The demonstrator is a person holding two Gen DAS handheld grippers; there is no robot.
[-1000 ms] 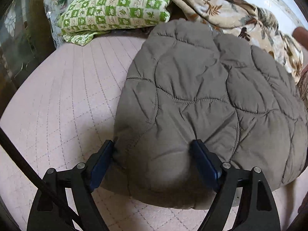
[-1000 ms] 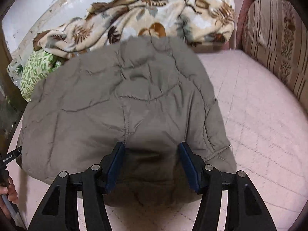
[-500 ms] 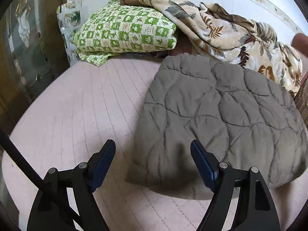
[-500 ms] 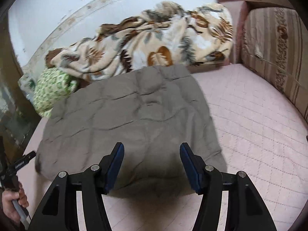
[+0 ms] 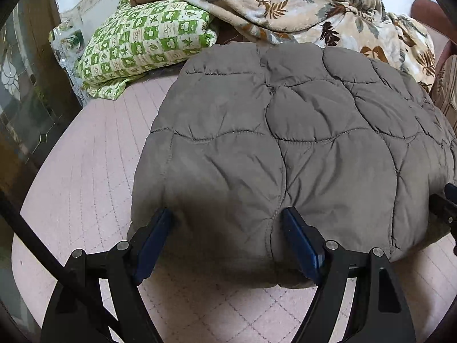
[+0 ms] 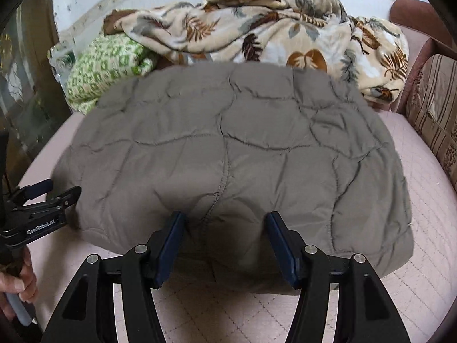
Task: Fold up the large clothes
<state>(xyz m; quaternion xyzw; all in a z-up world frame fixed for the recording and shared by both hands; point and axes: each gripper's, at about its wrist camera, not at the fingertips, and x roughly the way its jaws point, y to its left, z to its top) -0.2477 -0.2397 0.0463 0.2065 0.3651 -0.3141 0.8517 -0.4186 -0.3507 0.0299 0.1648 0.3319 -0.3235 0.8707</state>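
Broadly, folded quilted jacket lies crosswise (long axis left-right).

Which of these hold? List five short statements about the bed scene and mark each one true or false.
1. The grey quilted jacket lies on the pink mattress. True.
2. The green checked pillow sits on top of the jacket. False: it lies beyond the jacket's far left corner, on the mattress.
3. A leaf-patterned blanket is bunched up behind the jacket. True.
4. The left tool holds the jacket lifted clear of the bed. False: the jacket rests on the mattress, its near edge between the tool's open fingers.
5. A hand shows at the lower left of the right wrist view. True.
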